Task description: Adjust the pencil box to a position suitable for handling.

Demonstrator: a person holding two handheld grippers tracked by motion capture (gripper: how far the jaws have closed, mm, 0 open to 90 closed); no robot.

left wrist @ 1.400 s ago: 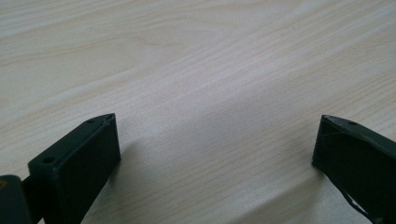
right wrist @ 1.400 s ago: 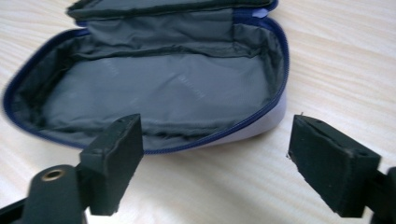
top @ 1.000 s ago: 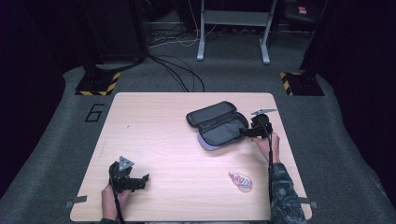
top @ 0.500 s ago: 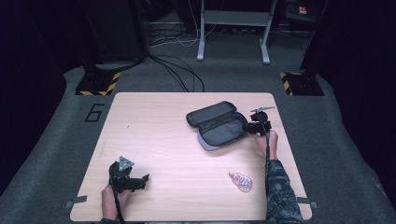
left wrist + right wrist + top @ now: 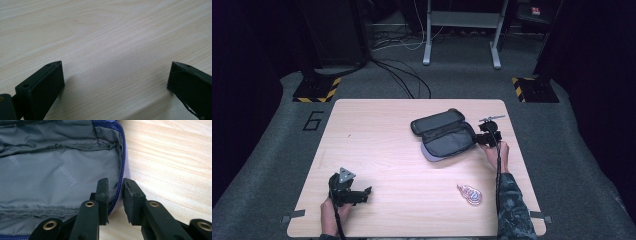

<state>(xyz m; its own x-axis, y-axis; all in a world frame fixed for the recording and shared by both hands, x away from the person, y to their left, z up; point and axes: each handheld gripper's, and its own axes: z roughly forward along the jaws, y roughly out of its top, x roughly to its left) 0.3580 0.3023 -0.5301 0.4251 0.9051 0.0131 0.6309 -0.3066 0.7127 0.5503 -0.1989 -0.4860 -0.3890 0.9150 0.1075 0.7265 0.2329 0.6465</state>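
1. The pouch [image 5: 444,135] lies unzipped and spread flat at the back right of the surface [image 5: 377,150]; judging by that, the opening is done and whatever comes next is left.
2. The right gripper [image 5: 115,185] has just been closing and now pinches the pouch's zipper edge [image 5: 121,167], seemingly tight.
3. The left gripper [image 5: 115,75] rests with its jaws apart, holding nothing.

Right gripper [image 5: 477,138] out at the far right of the table, forearm stretched forward, jaws just closed in, pinching the zipped rim of the open pouch [image 5: 50,170]. Left gripper [image 5: 362,192] low at the near left corner, jaws spread wide over bare tabletop, holding nothing.
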